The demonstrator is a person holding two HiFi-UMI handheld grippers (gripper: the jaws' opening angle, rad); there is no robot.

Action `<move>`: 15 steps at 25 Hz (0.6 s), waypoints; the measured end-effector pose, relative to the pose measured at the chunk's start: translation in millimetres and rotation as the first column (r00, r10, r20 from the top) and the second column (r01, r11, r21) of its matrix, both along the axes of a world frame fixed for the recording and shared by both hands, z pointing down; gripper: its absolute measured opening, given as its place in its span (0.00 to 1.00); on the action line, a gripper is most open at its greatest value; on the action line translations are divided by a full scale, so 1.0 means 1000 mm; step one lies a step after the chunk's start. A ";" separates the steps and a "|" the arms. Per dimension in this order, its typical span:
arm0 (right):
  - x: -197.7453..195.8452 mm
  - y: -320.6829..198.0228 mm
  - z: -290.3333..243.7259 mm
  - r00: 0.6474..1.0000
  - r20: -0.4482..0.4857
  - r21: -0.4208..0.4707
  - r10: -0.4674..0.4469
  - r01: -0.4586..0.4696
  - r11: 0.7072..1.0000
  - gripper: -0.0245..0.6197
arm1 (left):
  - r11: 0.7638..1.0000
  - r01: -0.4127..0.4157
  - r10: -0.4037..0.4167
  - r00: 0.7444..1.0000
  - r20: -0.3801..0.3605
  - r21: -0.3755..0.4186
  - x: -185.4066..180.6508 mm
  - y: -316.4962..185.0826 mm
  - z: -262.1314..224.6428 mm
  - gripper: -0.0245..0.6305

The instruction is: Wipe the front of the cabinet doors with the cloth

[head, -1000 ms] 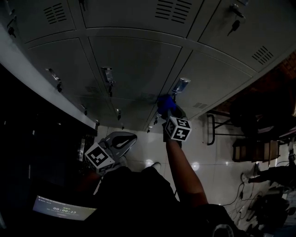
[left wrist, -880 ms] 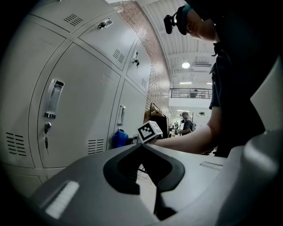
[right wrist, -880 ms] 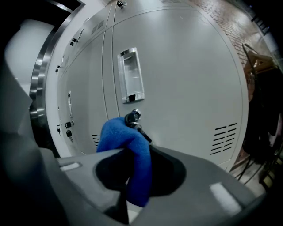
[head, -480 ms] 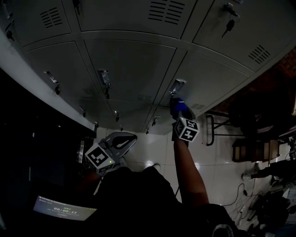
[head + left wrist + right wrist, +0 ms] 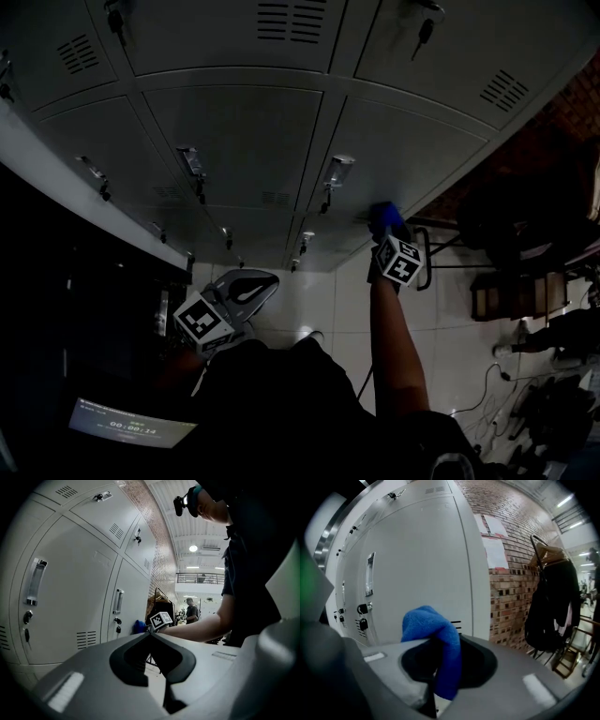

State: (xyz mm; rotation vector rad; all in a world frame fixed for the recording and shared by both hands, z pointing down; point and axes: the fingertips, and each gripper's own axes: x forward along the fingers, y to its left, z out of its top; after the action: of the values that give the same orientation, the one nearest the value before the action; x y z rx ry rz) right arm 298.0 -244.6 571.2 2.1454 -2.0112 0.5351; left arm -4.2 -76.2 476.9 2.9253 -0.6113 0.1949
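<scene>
Blue cloth (image 5: pixel 383 217) shows in the head view at the tip of the right claw (image 5: pixel 388 228). It is up at the grey metal cabinet doors (image 5: pixel 234 131), on the end door of the row. It sits to the right of that door's handle (image 5: pixel 336 172), near the door's outer edge. The person's forearm (image 5: pixel 392 347) reaches up to it. The left claw (image 5: pixel 251 284) hangs low, well apart from the doors, above the pale tiled floor (image 5: pixel 319 305).

The left gripper view shows the left claw's jaws clenched together with nothing between them. Beyond them, the cloth is at the face of the end door, right of its handle. From here I cannot tell whether it touches the metal.

The right gripper view shows the right claw's jaws clamped on the cloth, which bunches up above them and folds down over the front. The end door fills the space behind it, with the handle to the left of the cloth. A brick wall (image 5: pixel 518 569) and hanging dark coats (image 5: pixel 551 604) lie to the door's right.
</scene>
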 end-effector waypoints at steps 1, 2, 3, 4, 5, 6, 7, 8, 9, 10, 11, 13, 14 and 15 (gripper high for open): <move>0.010 0.001 0.001 1.000 -0.006 -0.002 0.012 -0.012 1.000 0.15 | 1.000 -0.002 0.002 1.000 -0.004 0.003 0.002 0.000 -0.001 0.03; 0.019 0.002 0.002 1.000 -0.014 -0.005 0.023 -0.023 1.000 0.15 | 1.000 -0.004 0.004 1.000 -0.007 0.006 0.004 0.001 -0.002 0.03; 0.027 0.002 0.004 0.999 -0.017 -0.007 0.033 -0.033 0.999 0.15 | 1.000 -0.005 0.005 1.000 -0.008 0.007 0.005 0.001 -0.002 0.03; 0.035 0.003 0.005 0.999 -0.016 -0.006 0.043 -0.043 0.999 0.15 | 1.000 -0.004 0.004 1.000 -0.006 0.007 0.007 0.002 -0.002 0.03; 0.042 0.004 0.007 0.999 -0.013 -0.006 0.052 -0.052 0.999 0.15 | 1.000 -0.001 0.001 1.000 -0.004 0.005 0.008 0.002 -0.002 0.03; 0.049 0.005 0.009 0.998 -0.009 -0.010 0.063 -0.063 0.998 0.15 | 1.000 0.002 -0.002 1.000 -0.003 0.004 0.009 0.003 -0.003 0.03; 0.055 0.006 0.012 0.997 -0.004 -0.016 0.074 -0.074 0.997 0.15 | 1.000 0.003 -0.003 1.000 -0.003 0.005 0.009 0.004 -0.003 0.03; 0.061 0.008 0.013 0.997 -0.002 -0.021 0.083 -0.083 0.996 0.15 | 1.000 0.005 -0.005 1.000 -0.002 0.005 0.009 0.004 -0.003 0.03; 0.066 0.009 0.014 0.996 -0.002 -0.023 0.090 -0.090 0.996 0.15 | 1.000 0.005 -0.005 1.000 0.000 0.005 0.010 0.004 -0.003 0.03; 0.069 0.009 0.013 0.996 -0.007 -0.022 0.092 -0.093 0.995 0.15 | 1.000 0.003 -0.003 1.000 0.001 0.006 0.010 0.005 -0.001 0.03; 0.071 0.010 0.012 0.996 -0.014 -0.021 0.093 -0.093 0.995 0.15 | 1.000 0.000 0.000 1.000 0.002 0.007 0.010 0.006 0.001 0.03; 0.072 0.011 0.013 0.996 -0.008 -0.019 0.089 -0.089 0.996 0.15 | 1.000 0.004 -0.004 1.000 -0.003 0.001 0.012 0.006 -0.001 0.03; 0.071 0.012 0.013 0.996 -0.004 -0.017 0.084 -0.084 0.996 0.15 | 1.000 0.008 -0.008 1.000 -0.002 -0.003 0.014 0.006 -0.002 0.03; 0.068 0.014 0.012 0.997 -0.004 -0.014 0.075 -0.075 0.997 0.15 | 1.000 0.009 -0.009 1.000 0.003 -0.005 0.015 0.005 -0.002 0.03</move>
State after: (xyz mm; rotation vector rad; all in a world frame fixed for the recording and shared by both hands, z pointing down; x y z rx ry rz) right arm 366.2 -230.6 583.1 2.2194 -1.9257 0.5539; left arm 10.5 -70.7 474.7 2.9175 -0.6238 0.1990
